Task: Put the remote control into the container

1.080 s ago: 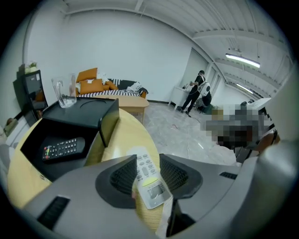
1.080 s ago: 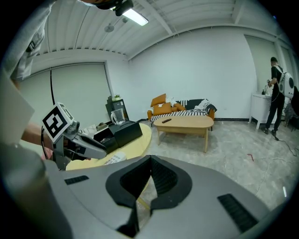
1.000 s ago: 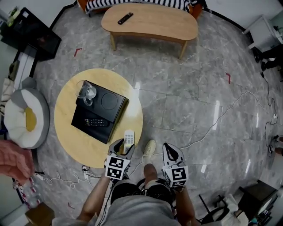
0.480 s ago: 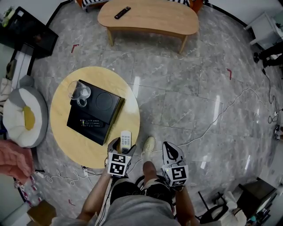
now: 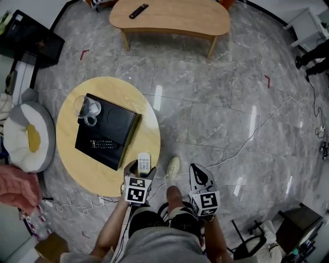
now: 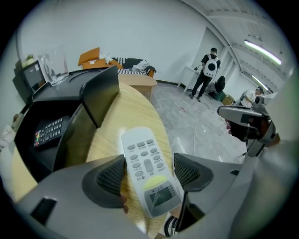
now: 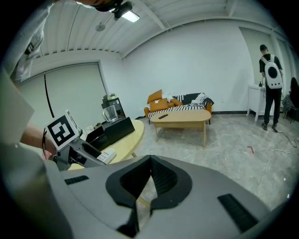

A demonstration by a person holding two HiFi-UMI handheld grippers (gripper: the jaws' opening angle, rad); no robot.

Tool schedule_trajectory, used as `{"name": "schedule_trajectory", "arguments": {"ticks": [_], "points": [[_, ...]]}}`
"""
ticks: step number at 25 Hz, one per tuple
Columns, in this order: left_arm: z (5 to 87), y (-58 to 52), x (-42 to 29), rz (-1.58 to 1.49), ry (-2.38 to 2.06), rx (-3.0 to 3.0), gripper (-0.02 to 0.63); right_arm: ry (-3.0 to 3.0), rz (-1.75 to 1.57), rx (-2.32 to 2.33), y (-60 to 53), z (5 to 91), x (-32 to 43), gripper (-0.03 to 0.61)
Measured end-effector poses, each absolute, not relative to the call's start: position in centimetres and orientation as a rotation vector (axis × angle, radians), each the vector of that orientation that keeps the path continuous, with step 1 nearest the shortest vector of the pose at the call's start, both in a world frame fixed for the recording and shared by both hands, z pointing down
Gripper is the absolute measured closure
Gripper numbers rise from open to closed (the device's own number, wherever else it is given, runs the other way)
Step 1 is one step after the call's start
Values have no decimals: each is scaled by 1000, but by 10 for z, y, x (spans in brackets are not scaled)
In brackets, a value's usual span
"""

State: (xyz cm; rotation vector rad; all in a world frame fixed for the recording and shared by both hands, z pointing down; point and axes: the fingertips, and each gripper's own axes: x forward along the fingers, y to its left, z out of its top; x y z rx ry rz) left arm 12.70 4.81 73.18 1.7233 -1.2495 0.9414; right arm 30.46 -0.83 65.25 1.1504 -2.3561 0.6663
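A white remote (image 6: pixel 148 170) lies on the round wooden table (image 6: pixel 135 112) near its front edge. My left gripper (image 6: pixel 150 175) is open around it. Its jaws have just been opening, with the remote between them and a gap on each side. In the head view the white remote (image 5: pixel 144 162) is between the left gripper's (image 5: pixel 142 169) fingers. Further back on the table stands the black container (image 5: pixel 121 120), with a black remote (image 5: pixel 102 144) inside it. My right gripper (image 5: pixel 197 172) hangs shut and empty over the floor, to the right of the table.
A glass pitcher (image 5: pixel 85 108) stands on the container's far corner. A long wooden table (image 5: pixel 175 20) at the back holds another black remote (image 5: pixel 138 10). A white cushion (image 5: pixel 25 138) lies left of the round table. Cables trail over the floor, and my shoe (image 5: pixel 172 168) is beside the table.
The left gripper has sunk toward the table edge, and its jaws now stand wider around the white remote. The right gripper has barely moved.
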Motion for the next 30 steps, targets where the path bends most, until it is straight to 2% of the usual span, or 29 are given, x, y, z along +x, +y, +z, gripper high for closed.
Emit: {"name": "schedule_trajectory", "arguments": {"ticks": [6, 10, 15, 30], "points": [[734, 52, 126, 977, -1247, 1704, 275, -2357, 666, 1153, -12, 652, 305, 571], [734, 53, 121, 985, -1256, 1681, 322, -2355, 663, 1153, -11, 652, 306, 571], [734, 54, 118, 993, -1247, 1671, 344, -2354, 666, 1157, -10, 650, 304, 571], [723, 45, 114, 960, -1286, 1694, 351, -2354, 655, 1172, -4, 648, 307, 571]]}}
